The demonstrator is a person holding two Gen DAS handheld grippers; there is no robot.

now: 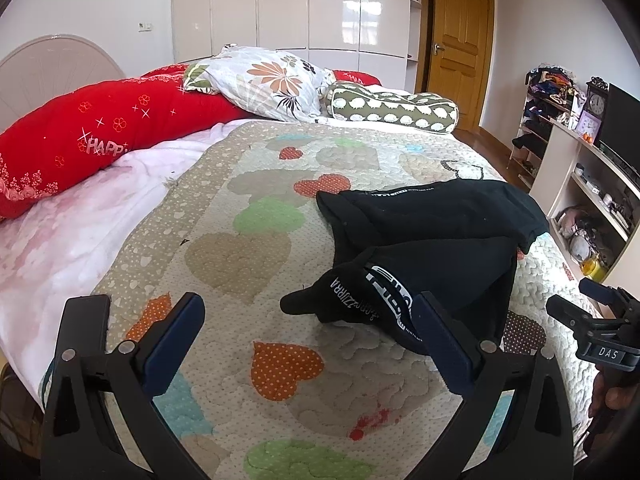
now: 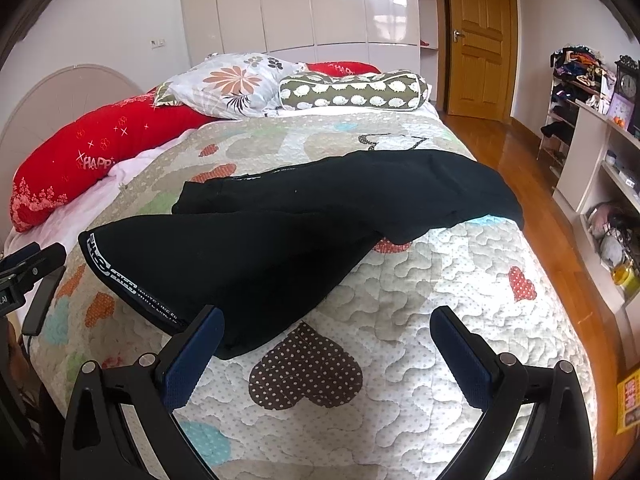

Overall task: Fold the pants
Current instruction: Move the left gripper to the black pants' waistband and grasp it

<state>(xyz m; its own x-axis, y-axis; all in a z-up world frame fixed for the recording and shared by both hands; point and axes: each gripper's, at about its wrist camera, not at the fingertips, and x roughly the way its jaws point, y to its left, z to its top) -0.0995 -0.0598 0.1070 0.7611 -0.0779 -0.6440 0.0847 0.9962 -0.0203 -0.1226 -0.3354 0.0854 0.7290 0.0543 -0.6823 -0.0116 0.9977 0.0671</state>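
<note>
- A bedroom is shown, with glossy white wardrobe doors point(image 1: 288, 4) and a closed wooden door point(image 2: 480, 36) at the far wall, and cluttered white shelving point(image 2: 592, 168) along the right side above a wood floor point(image 2: 532, 184).
- A bed is covered by a quilted bedspread printed with dotted hearts point(image 2: 420, 280); its right edge drops to the floor, and wide bare quilt is left in front of and to the right of the garment.
- A long red cushion point(image 1: 100, 136), a floral pillow point(image 1: 272, 80) and an olive bolster patterned with white shapes point(image 2: 352, 92) are piled at the far end.
- The black pants with white lettered trim point(image 2: 280, 236) are laid crumpled across the middle of the quilt, one part draped over another, the near end reaching almost to the bed's front edge.
- The left gripper point(image 1: 314, 340) is held wide open and empty, its right finger point(image 1: 444, 336) just at the lettered hem; contact cannot be judged.
- The right gripper point(image 2: 326, 344) is likewise spread wide and empty, its left finger point(image 2: 192, 360) at the pants' near edge.
</note>
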